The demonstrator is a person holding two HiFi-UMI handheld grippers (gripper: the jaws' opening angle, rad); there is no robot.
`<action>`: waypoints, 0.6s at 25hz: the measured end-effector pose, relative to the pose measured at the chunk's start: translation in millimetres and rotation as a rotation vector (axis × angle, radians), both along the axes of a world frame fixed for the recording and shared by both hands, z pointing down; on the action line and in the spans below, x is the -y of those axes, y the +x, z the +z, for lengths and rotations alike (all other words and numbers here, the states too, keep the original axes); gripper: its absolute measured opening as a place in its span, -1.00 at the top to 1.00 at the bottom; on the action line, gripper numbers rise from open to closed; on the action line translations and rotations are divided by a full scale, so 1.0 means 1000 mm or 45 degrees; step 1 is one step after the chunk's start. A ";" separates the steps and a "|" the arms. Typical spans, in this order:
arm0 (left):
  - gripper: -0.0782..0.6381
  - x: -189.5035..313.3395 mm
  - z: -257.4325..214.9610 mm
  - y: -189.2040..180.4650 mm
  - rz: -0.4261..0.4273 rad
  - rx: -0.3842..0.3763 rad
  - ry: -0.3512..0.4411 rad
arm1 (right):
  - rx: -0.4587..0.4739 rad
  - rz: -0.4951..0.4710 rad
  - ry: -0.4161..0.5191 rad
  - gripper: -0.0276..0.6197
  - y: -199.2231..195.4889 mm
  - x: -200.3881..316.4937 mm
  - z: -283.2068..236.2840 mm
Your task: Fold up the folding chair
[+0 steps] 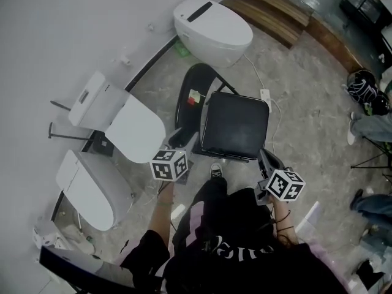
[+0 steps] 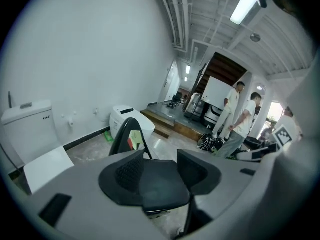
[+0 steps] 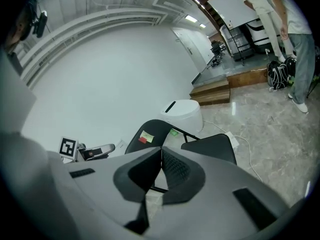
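Marbled floor (image 1: 306, 84) was seen beneath both grippers. The left gripper (image 2: 161, 158) was held spread and empty, aimed at the near left corner of the seat (image 2: 161, 186), presumably so that it could be gripped. The right gripper (image 3: 161, 153) was held pressed together, empty, beside the seat's right edge. The folding chair (image 1: 223, 118) stood unfolded, with toilets (image 1: 211, 22) ranged along the wall (image 1: 73, 29).
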State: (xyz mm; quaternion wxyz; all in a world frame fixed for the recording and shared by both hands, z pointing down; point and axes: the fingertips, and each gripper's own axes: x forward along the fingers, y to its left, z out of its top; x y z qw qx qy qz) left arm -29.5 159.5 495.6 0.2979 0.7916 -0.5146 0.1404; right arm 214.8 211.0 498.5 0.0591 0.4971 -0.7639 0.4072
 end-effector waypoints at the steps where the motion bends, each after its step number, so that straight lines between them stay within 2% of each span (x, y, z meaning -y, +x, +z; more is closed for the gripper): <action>1: 0.23 0.013 0.005 -0.009 0.003 0.027 -0.016 | -0.010 0.012 -0.012 0.87 0.003 0.003 0.004; 6: 0.11 0.081 0.040 -0.046 0.006 0.139 -0.124 | -0.046 0.072 -0.073 0.87 0.021 0.018 0.035; 9: 0.10 0.105 0.069 -0.056 0.044 0.194 -0.207 | -0.021 0.097 -0.113 0.87 0.031 0.027 0.061; 12: 0.11 0.115 0.098 -0.047 0.102 0.159 -0.290 | -0.004 0.102 -0.174 0.87 0.043 0.040 0.096; 15: 0.11 0.126 0.110 -0.044 0.073 0.168 -0.297 | -0.019 0.088 -0.225 0.87 0.053 0.053 0.133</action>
